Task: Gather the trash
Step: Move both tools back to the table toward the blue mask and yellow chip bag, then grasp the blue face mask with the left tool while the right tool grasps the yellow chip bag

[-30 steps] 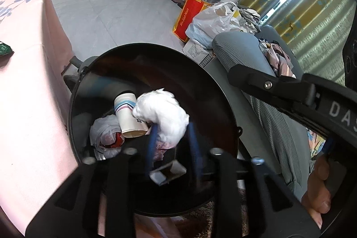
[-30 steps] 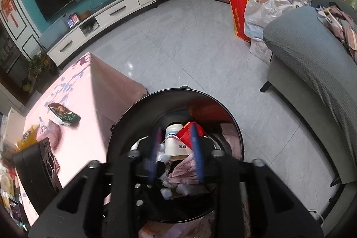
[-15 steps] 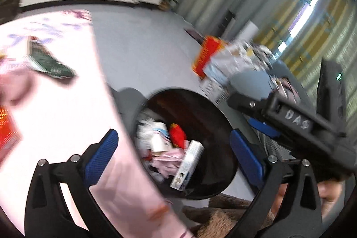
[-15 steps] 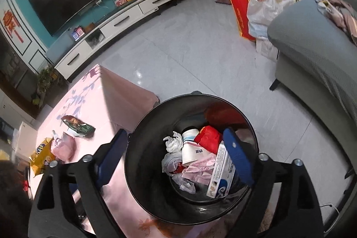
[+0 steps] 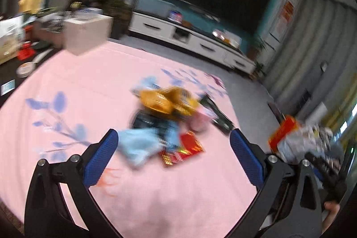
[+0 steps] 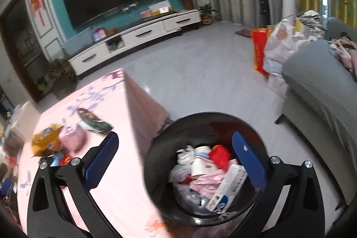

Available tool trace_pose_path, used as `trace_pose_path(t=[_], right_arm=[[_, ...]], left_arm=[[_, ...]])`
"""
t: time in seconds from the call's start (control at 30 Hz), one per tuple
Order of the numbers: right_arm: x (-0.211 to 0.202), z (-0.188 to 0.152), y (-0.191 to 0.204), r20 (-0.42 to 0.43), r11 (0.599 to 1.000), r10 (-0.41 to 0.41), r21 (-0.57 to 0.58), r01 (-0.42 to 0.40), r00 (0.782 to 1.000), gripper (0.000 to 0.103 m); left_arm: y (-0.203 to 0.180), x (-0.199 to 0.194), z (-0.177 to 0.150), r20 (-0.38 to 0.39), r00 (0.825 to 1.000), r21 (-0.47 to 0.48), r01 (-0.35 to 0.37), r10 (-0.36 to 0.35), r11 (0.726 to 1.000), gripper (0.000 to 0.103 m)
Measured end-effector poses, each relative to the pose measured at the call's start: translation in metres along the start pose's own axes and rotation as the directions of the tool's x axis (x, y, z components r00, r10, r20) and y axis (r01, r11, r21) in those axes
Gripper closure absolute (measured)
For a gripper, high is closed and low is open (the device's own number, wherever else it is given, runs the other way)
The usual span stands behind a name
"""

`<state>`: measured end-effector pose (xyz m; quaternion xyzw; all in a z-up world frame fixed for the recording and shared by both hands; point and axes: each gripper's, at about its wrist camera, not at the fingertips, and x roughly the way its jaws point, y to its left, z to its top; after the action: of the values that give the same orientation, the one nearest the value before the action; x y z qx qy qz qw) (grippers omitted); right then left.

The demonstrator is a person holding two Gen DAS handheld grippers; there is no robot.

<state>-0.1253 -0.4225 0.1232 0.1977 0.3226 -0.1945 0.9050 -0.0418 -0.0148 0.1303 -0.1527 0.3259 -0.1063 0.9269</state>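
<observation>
My left gripper (image 5: 171,155) is open and empty above the pink table (image 5: 89,86), facing a blurred pile of trash: a yellow snack bag (image 5: 167,100), a light blue wrapper (image 5: 138,144), a red packet (image 5: 189,146), a dark green packet (image 5: 217,114). My right gripper (image 6: 175,162) is open and empty over the black trash bin (image 6: 156,162), which holds a paper cup (image 6: 200,165), a white box (image 6: 227,189), a red wrapper (image 6: 221,154) and tissues. The same pile shows in the right wrist view, with the yellow bag (image 6: 45,141) and green packet (image 6: 93,121).
A grey sofa (image 6: 323,90) stands right of the bin, with bags (image 6: 279,44) beside it. A TV cabinet (image 6: 138,35) lines the far wall. The bin sits against the table's right edge.
Both grippers have opened and dropped their trash into the bin. The left gripper has swung away from the bin to the pile on the table. The right one has lifted slightly.
</observation>
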Motion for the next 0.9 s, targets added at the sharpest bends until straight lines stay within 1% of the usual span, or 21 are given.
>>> trace_pose_path(t=[0.1, 0.17, 0.23, 0.3, 0.43, 0.5, 0.57, 0.63, 0.67, 0.7, 0.73, 0.77, 0.8, 0.87, 0.9], right_arm=[[-0.001, -0.001, 0.003, -0.028, 0.994, 0.099, 0.044, -0.097, 0.995, 0.003], [-0.001, -0.002, 0.009, -0.048, 0.984, 0.166, 0.069, -0.163, 0.985, 0.003], [-0.002, -0.002, 0.017, -0.057, 0.977, 0.204, 0.070, -0.200, 0.977, 0.003], [-0.003, -0.003, 0.031, -0.067, 0.973, 0.228, 0.053, -0.225, 0.971, 0.003], [-0.003, 0.000, 0.078, -0.113, 0.962, 0.272, -0.003, -0.274, 0.956, 0.003], [0.001, 0.000, 0.110, -0.154, 0.947, 0.306, -0.048, -0.316, 0.940, 0.003], [0.007, 0.001, 0.151, -0.208, 0.927, 0.340, -0.091, -0.364, 0.917, 0.003], [0.014, 0.002, 0.188, -0.237, 0.912, 0.348, -0.140, -0.386, 0.907, 0.003], [0.017, 0.002, 0.210, -0.244, 0.906, 0.336, -0.178, -0.383, 0.910, 0.003], [0.020, 0.003, 0.225, -0.247, 0.903, 0.326, -0.206, -0.378, 0.913, 0.003], [0.025, 0.002, 0.244, -0.250, 0.897, 0.315, -0.238, -0.373, 0.916, 0.003], [0.030, 0.001, 0.260, -0.257, 0.892, 0.303, -0.264, -0.368, 0.918, 0.003], [0.039, -0.001, 0.281, -0.273, 0.885, 0.287, -0.292, -0.363, 0.918, 0.003], [0.057, -0.006, 0.306, -0.301, 0.876, 0.265, -0.323, -0.359, 0.916, 0.003], [0.070, -0.010, 0.321, -0.316, 0.875, 0.240, -0.340, -0.345, 0.918, 0.003]], left_arm=[[0.031, -0.018, 0.008, 0.033, 0.999, -0.068, -0.019, 0.021, 0.998, 0.003], [0.048, -0.021, 0.011, 0.039, 0.999, -0.108, -0.025, 0.029, 0.994, 0.003], [0.058, -0.022, 0.008, 0.031, 0.999, -0.118, -0.009, 0.013, 0.993, 0.003], [0.066, -0.013, 0.005, 0.002, 1.000, -0.132, 0.005, -0.004, 0.991, 0.003], [0.075, 0.011, -0.003, -0.049, 0.998, -0.142, 0.024, -0.031, 0.990, 0.003], [0.078, 0.022, -0.006, -0.064, 0.997, -0.148, 0.027, -0.037, 0.989, 0.003], [0.079, 0.034, -0.010, -0.080, 0.996, -0.158, 0.019, -0.032, 0.987, 0.003], [0.082, 0.044, -0.014, -0.098, 0.994, -0.178, 0.031, -0.049, 0.984, 0.004], [0.084, 0.049, -0.015, -0.104, 0.992, -0.186, 0.045, -0.065, 0.982, 0.005], [0.084, 0.055, -0.017, -0.114, 0.990, -0.194, 0.063, -0.087, 0.979, 0.007], [0.084, 0.061, -0.019, -0.128, 0.987, -0.198, 0.074, -0.100, 0.977, 0.012], [0.083, 0.066, -0.020, -0.138, 0.985, -0.199, 0.076, -0.105, 0.977, 0.018], [0.082, 0.071, -0.021, -0.147, 0.984, -0.198, 0.075, -0.105, 0.977, 0.019], [0.080, 0.083, -0.025, -0.167, 0.980, -0.187, 0.071, -0.103, 0.980, 0.020], [0.080, 0.088, -0.026, -0.175, 0.979, -0.187, 0.069, -0.103, 0.980, 0.020]])
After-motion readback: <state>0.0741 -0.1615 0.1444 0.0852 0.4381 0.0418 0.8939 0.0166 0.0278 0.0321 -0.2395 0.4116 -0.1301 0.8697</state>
